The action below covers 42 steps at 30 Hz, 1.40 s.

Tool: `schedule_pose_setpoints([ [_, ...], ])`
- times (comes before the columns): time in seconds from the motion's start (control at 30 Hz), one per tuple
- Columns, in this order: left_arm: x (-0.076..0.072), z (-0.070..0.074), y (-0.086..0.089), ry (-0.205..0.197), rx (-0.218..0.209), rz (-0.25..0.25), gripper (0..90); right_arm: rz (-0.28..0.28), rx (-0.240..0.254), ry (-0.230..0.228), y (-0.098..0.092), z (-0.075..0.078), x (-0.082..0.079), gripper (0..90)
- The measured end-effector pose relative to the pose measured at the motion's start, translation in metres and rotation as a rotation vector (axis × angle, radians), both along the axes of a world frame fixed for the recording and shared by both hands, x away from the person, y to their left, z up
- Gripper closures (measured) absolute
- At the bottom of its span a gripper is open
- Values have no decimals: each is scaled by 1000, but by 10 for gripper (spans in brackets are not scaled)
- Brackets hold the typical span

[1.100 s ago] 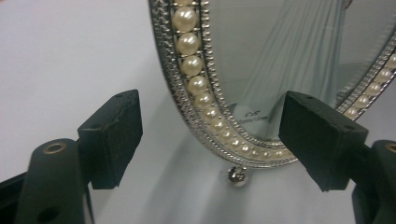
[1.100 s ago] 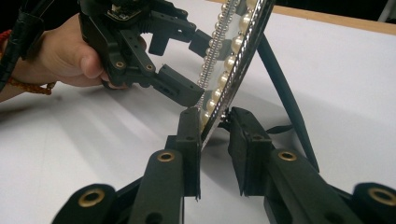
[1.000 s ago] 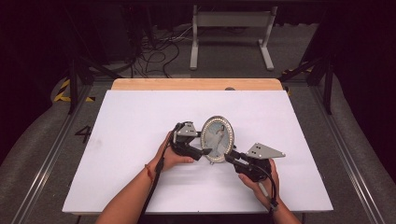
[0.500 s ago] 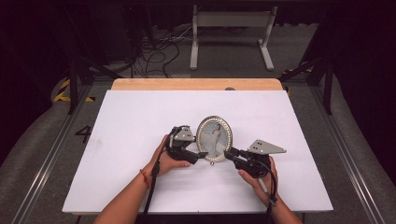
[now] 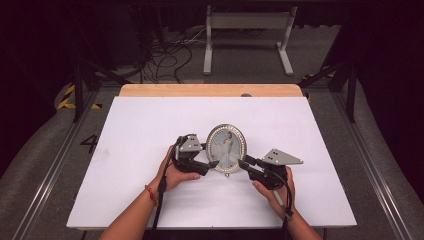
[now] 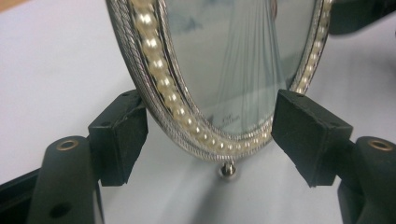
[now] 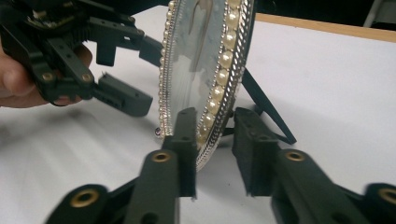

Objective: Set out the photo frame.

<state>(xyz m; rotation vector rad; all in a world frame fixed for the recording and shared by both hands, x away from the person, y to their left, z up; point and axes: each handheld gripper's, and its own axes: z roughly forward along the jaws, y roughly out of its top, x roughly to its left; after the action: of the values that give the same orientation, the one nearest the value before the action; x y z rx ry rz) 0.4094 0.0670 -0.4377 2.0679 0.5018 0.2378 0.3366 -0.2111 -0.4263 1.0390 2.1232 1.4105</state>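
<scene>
Small writing low on the glass of the oval frame (image 6: pixel 224 70), too blurred to read. Standing upright mid-tabletop (image 5: pixel 140 125), white-covered, wooden strip at far edge. Dark room behind, cables on grey floor. Left tool (image 5: pixel 212 164) wide around the frame's lower rim, not pressing. Right tool (image 7: pixel 212 126) narrow astride the beaded rim, just been opening.
</scene>
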Motion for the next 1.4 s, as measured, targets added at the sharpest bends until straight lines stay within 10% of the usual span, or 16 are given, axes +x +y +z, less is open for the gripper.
schedule_pose_setpoints([
  [0.43, 4, 2, 10, -13, -28, 40, 645, -10, -32, -23, 1, -2, -5, 777],
  [1.4, -26, 5, 18, -42, 101, 11, 692, -36, -29, -24, 6, 0, 5, 752],
])
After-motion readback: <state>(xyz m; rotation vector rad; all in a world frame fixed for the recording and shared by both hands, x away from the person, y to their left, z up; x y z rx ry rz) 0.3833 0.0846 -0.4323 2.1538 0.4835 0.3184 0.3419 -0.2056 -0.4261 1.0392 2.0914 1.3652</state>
